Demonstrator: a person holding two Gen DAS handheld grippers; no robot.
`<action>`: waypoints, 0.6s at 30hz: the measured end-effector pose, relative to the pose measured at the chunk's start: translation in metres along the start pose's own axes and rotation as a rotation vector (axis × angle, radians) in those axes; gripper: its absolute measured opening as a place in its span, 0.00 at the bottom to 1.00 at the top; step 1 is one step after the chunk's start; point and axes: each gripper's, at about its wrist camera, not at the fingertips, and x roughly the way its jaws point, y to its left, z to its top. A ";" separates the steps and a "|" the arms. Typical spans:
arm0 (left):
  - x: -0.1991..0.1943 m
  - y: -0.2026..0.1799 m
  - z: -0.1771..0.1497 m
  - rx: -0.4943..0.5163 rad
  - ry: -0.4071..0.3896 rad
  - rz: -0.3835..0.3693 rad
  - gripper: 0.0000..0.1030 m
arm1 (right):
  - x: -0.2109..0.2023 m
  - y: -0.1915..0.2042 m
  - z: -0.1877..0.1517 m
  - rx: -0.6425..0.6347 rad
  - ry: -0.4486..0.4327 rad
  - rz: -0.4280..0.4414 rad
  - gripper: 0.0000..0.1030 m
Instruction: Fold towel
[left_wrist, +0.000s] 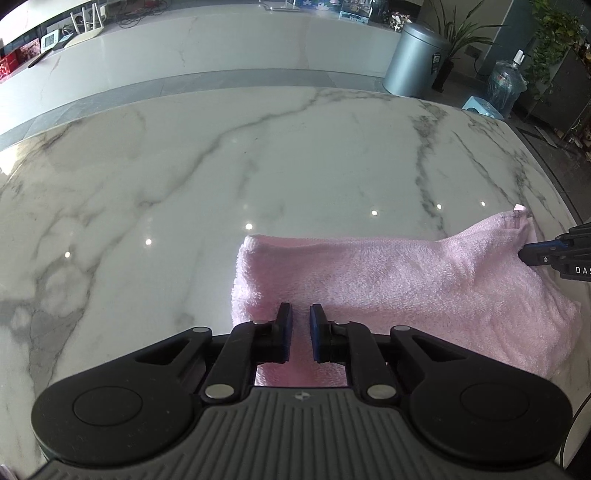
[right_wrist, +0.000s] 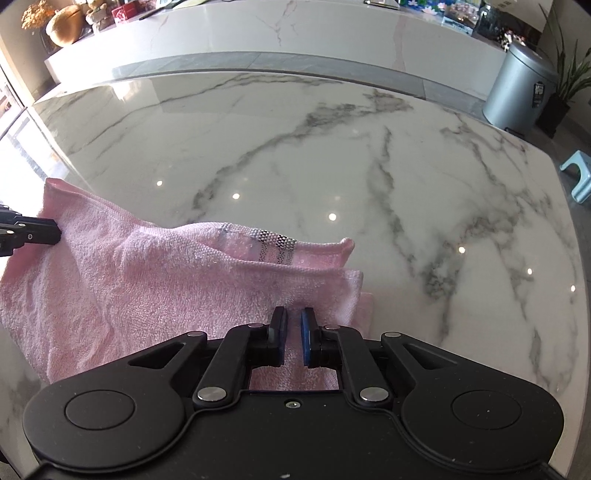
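A pink towel (left_wrist: 388, 280) lies folded in a long band on the marble table (left_wrist: 221, 166). My left gripper (left_wrist: 301, 321) is shut on the towel's near left edge; pink cloth shows between its narrow jaws. My right gripper (right_wrist: 293, 325) is shut on the towel's (right_wrist: 147, 288) near right edge, close to the corner with the woven silver stripe (right_wrist: 273, 240). Each gripper shows in the other's view: the right one at the far right (left_wrist: 528, 254), the left one at the far left (right_wrist: 55, 232), both pressed against the cloth.
A grey metal bin (left_wrist: 413, 59) and potted plants (left_wrist: 554, 37) stand on the floor beyond the table's far right corner. A water bottle (left_wrist: 506, 85) and a small blue stool (right_wrist: 580, 177) stand there too. A long white counter (right_wrist: 295, 33) runs behind the table.
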 end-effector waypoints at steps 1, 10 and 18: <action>-0.002 0.001 -0.003 -0.002 -0.001 0.003 0.10 | 0.000 0.004 -0.001 -0.004 -0.004 -0.002 0.08; -0.008 -0.002 -0.002 -0.030 -0.004 0.020 0.12 | -0.006 0.004 -0.004 0.037 -0.021 -0.014 0.10; -0.046 -0.018 -0.007 -0.025 -0.054 0.038 0.23 | -0.035 0.010 -0.015 0.072 -0.064 -0.034 0.33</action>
